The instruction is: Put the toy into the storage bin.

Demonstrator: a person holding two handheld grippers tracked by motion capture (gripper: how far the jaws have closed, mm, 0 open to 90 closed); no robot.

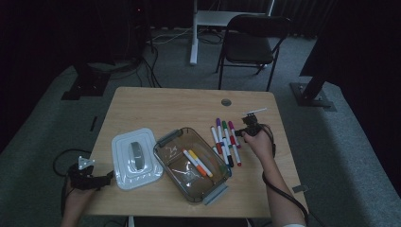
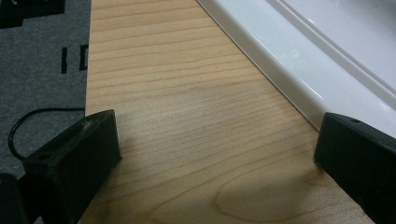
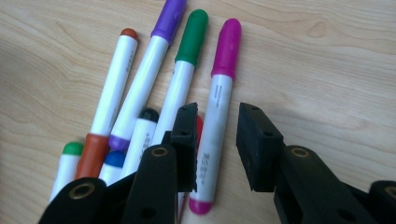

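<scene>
While straddling the magenta marker [image 3: 219,100] with jaws part-open, not yet closed: right gripper [image 3: 215,140], likely for pickup toward the box [image 1: 208,189] at left. Left gripper [image 2: 210,154], wide open, empty, parked beside the lid [image 2: 299,70].

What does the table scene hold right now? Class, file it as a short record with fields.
Table: wooden table
Container: clear brown box, open, holding two markers
Lid: white lid, lying left of the box
Loose markers: cluster right of the box
Left gripper: open, at the table's left edge by the lid
Right gripper: open, jaws astride the magenta marker
</scene>
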